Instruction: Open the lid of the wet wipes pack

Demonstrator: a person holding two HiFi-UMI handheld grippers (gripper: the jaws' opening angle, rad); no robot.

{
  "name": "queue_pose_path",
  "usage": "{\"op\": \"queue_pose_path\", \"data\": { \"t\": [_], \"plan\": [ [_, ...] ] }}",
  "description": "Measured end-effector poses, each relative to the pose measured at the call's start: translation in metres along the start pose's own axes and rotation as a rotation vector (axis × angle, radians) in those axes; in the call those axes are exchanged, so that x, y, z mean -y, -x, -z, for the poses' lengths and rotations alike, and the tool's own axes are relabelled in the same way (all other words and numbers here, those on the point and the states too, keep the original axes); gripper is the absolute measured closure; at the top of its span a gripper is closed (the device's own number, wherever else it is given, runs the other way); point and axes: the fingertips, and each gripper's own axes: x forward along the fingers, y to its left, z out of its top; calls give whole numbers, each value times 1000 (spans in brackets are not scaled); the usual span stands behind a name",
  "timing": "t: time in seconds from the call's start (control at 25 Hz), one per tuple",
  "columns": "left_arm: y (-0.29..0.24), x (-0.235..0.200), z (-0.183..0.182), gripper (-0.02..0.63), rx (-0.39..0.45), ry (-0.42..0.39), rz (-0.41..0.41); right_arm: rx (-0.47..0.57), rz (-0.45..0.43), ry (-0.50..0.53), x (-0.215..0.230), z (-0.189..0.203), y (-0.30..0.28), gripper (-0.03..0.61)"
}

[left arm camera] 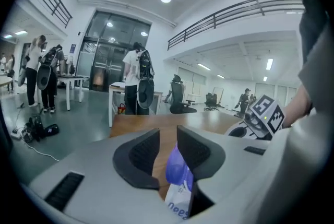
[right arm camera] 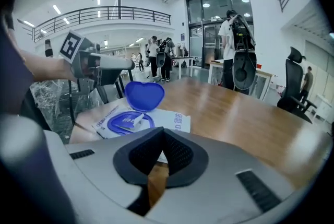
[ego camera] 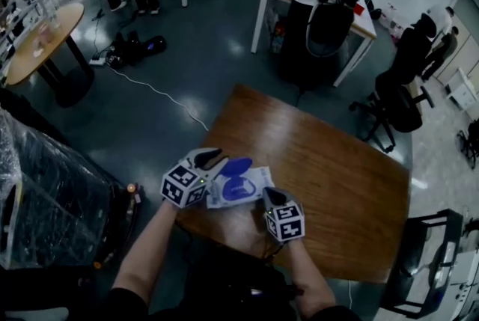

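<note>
A white wet wipes pack [ego camera: 258, 181] lies flat near the front left edge of the wooden table [ego camera: 337, 177]. Its blue heart-shaped lid [ego camera: 236, 165] stands flipped up, and a wipe shows in the blue ring [right arm camera: 125, 121] below it. My left gripper [ego camera: 217, 160] is at the lid from the left. In the left gripper view the lid [left arm camera: 178, 168] sits between the jaws against the right pad, with a gap to the left pad, so this gripper [left arm camera: 167, 131] is open. My right gripper [ego camera: 268, 196] is shut, its tips [right arm camera: 163, 130] meeting over the pack's near right edge [right arm camera: 175, 122].
People stand by a white table [ego camera: 352, 20] beyond the wooden one, with office chairs [ego camera: 400, 91] to the right. A round table [ego camera: 41, 43] and a cable [ego camera: 161, 95] on the floor are at the far left. A plastic-wrapped bulk [ego camera: 41, 200] stands close on the left.
</note>
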Motion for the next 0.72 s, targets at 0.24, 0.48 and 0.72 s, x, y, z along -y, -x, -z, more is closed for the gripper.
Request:
{"op": "queue_pose_path", "data": {
  "t": [0.24,0.48,0.72],
  "plan": [
    [23,41,-27,587,84,-19,-121,157,-47,-17,4,-30,48,568],
    [39,113,-50,600,131,-21,-199,340,-139,-8,6,-71,111,568],
    [49,185,-58,600,162,11,-258,459,-208,13,6,-88,170,568]
  ]
}}
